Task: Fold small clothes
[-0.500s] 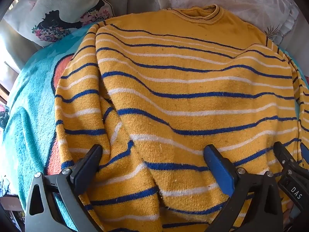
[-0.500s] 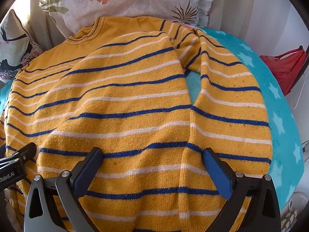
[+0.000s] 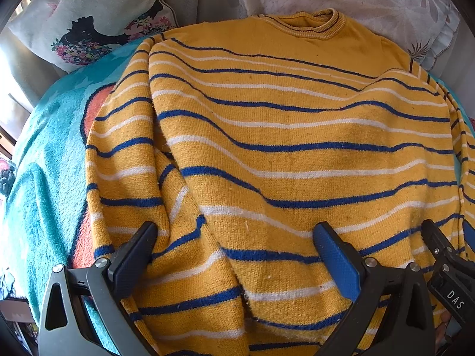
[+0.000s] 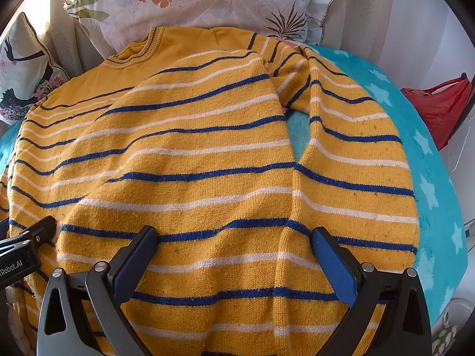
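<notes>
Here the yellow striped sweater (image 3: 291, 154) lies spread on the teal blanket (image 3: 50, 160), collar toward 12 o'clock by 2 pillows (image 4: 207, 3). The left gripper (image 3: 234, 252) and right gripper (image 4: 234, 249) both gape wide over the hem at 6 o'clock, gripping nothing

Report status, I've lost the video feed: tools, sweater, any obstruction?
Left tool open, right tool open, nothing gripped. Striped sweater flat on teal blanket, sleeves alongside body. Pillows at the collar.
</notes>
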Tool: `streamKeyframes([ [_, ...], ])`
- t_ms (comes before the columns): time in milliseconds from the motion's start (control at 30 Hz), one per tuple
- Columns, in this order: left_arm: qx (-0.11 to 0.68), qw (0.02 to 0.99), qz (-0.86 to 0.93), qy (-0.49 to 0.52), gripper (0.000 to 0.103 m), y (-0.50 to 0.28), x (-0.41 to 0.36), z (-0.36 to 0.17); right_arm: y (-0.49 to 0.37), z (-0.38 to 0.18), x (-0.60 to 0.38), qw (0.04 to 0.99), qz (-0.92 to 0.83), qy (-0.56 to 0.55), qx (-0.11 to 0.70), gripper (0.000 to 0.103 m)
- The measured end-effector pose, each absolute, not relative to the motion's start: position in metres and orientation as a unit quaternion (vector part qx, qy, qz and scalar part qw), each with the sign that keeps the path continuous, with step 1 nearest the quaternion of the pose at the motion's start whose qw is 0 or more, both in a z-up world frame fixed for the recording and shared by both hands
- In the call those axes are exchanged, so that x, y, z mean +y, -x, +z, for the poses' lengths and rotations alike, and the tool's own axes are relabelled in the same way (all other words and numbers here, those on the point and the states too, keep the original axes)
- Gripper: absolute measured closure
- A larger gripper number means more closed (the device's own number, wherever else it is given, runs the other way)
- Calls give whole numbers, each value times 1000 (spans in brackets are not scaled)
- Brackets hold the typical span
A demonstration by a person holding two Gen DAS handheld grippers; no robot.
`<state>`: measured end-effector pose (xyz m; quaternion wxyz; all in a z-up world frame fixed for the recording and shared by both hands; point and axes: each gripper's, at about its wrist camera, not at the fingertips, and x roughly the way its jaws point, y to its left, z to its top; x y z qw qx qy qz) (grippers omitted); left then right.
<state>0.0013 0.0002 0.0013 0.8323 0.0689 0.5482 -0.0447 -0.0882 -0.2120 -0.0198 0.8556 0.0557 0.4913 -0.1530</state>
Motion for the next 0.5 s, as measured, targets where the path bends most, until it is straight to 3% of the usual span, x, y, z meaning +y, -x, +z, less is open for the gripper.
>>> streamKeyframes([
  [500,549,831,-43,-72,0,-2,4,2,86,-16,-207,855,-158,-50,492,0],
])
